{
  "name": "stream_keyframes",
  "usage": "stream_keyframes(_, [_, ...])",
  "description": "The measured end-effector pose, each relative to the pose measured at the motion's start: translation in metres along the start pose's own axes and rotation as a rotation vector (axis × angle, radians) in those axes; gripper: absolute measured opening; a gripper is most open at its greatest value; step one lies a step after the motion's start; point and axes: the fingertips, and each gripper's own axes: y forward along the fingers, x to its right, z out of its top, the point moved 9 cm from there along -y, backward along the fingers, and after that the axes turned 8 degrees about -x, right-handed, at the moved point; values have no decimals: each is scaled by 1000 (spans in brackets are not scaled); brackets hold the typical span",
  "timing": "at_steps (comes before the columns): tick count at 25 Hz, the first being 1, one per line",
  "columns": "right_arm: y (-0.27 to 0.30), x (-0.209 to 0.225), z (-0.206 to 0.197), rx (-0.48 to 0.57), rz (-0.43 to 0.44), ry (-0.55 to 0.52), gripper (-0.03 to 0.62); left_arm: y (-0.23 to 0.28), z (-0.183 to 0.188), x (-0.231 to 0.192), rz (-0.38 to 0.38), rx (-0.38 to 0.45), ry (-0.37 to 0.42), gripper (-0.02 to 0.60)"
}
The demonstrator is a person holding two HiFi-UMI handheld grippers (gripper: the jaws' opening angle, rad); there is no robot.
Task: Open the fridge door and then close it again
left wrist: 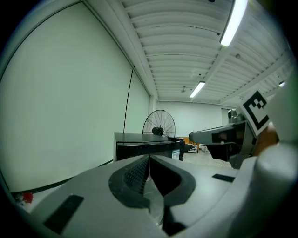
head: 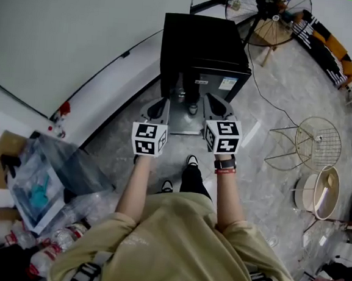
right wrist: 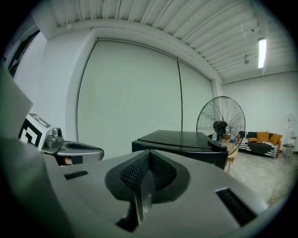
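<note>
- Head view: the fridge [head: 204,44], a small black cabinet, stands on the floor [head: 270,117] against the wall [head: 63,29], directly ahead of both tools. Its door [head: 215,79] appears shut. The left tool [head: 161,103] and right tool [head: 212,99] point towards it and are not touching it. The floor is pale and polished. A cable [head: 261,94] trails beside the fridge, and wire frames [head: 315,142] stand well off to the right.
- Left gripper view: the left tool's jaws are together with nothing between them. A fan [left wrist: 159,124] stands behind the fridge. Judgement: the cabinet is heavy and rigid. The door is stiff and glossy, so slippery. A seal probably resists the first pull, after which the door should swing freely.
- Right gripper view: the right tool's jaws are likewise together and empty. No handle can be made out, so the door's free edge or top lip is judged the best hold. The room is open, with a sofa [right wrist: 260,138] at the far side.
</note>
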Motion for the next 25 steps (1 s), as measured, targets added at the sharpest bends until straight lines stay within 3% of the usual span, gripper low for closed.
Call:
stream_keyframes(19, [126, 23, 60, -135, 271, -399, 26, 83, -29, -68, 62, -137, -90, 25])
stream_keyframes(25, [154, 27, 68, -184, 329, -513, 31, 104, -41, -85, 51, -174, -101, 67])
